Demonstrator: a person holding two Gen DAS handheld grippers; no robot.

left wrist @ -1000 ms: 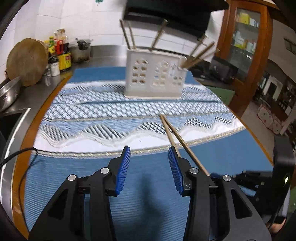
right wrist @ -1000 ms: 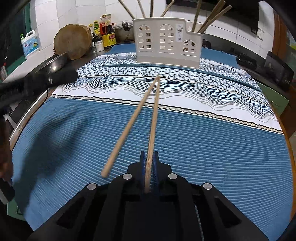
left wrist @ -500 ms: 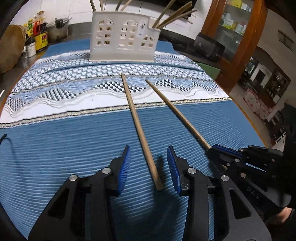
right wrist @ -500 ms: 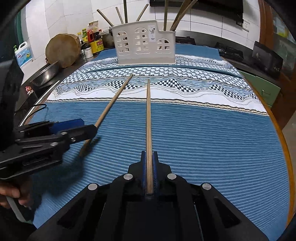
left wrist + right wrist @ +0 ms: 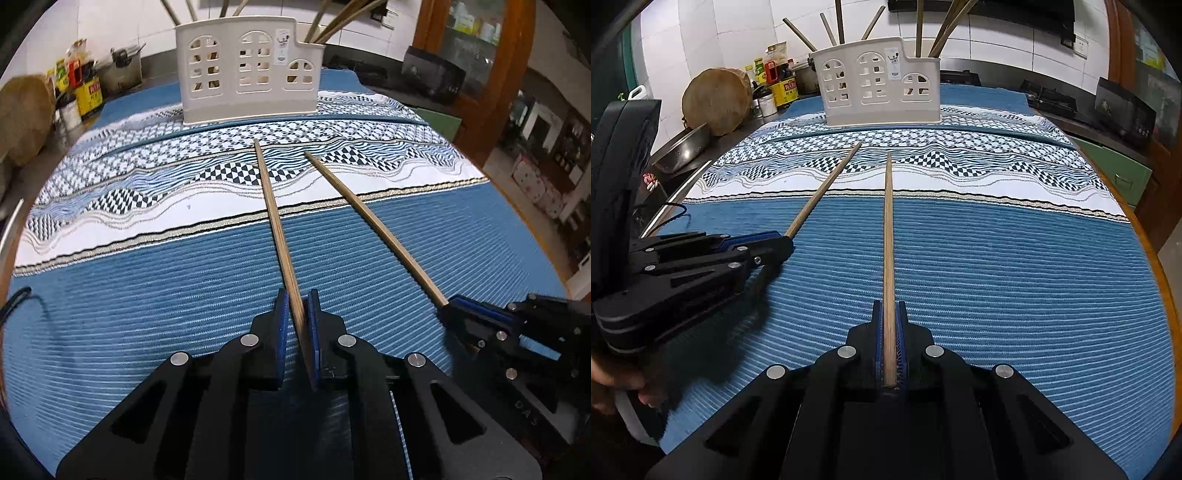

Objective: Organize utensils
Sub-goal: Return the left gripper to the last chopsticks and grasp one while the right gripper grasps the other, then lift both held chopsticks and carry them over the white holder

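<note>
1. Your left tool (image 5: pixel 295 314): closed on the near end of the left chopstick (image 5: pixel 275 218), which points far toward the holder.
2. Your right tool (image 5: pixel 889 325): closed on the right chopstick (image 5: pixel 888 229), running straight ahead.
3. Utensil holder (image 5: pixel 881 86): white, upright at the far end of the tabletop's blue patterned cloth (image 5: pixel 1015 266), more chopsticks standing in it.

Brightness: even indoor light, moderately bright on the worktop's cloth (image 5: pixel 184 295), dimmer toward the room at right.
Shadows: soft dark patch under the left gripper (image 5: pixel 772 243) in the right wrist view.
Glare: mild sheen on the wall tiles (image 5: pixel 997 48).
Distortion: strong fisheye bending, black vignette in corners.
Focus: centre sharp; edges slightly smeared.
</note>
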